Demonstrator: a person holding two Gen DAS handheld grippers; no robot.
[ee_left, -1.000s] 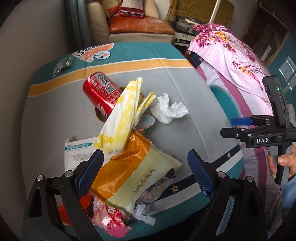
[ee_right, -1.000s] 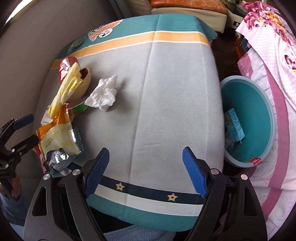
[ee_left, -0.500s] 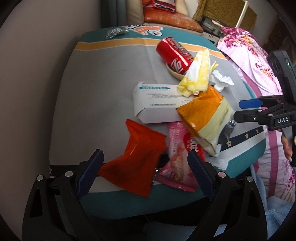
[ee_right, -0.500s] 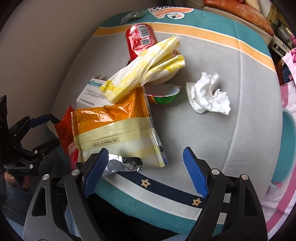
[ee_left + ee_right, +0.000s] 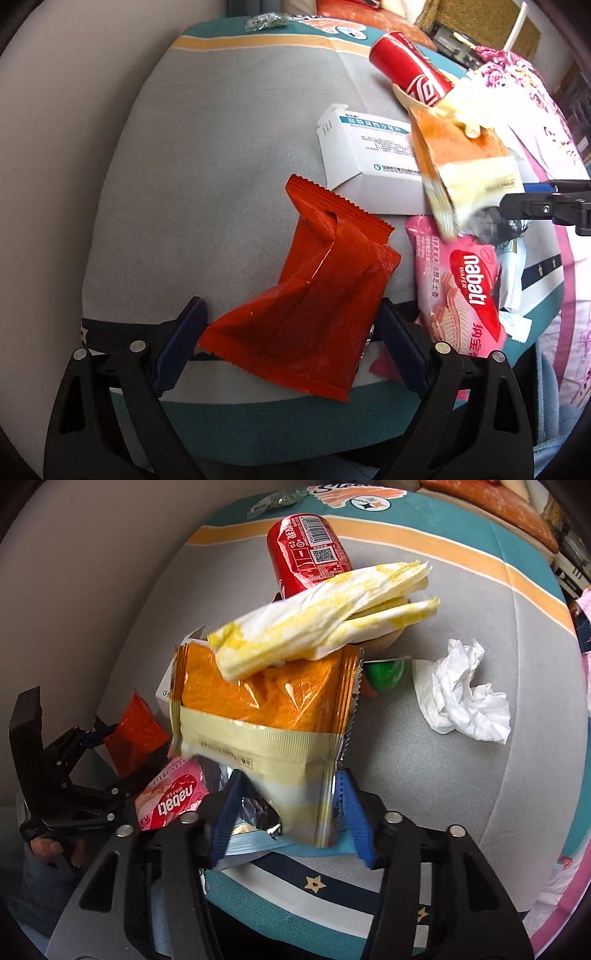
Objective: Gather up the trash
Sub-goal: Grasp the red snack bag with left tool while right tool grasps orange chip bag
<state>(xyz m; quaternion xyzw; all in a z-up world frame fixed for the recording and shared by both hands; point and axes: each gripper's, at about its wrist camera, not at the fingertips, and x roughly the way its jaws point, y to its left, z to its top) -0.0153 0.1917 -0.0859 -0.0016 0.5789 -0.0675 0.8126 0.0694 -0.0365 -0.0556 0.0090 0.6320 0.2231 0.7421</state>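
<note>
The orange-and-cream snack bag point(image 5: 266, 734) is being pinched at its near end by the right gripper point(image 5: 286, 812), whose jaws have just been closing, so one piece of trash is being secured. Left of that bag, the red wrapper point(image 5: 314, 295) is being straddled by the wide-open left gripper point(image 5: 291, 349); beyond the bag, the red can point(image 5: 306, 550) is still lying uncollected.

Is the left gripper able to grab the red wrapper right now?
Probably yes: the left gripper is open with the red wrapper lying between its fingers, and nothing covers that end.
</note>
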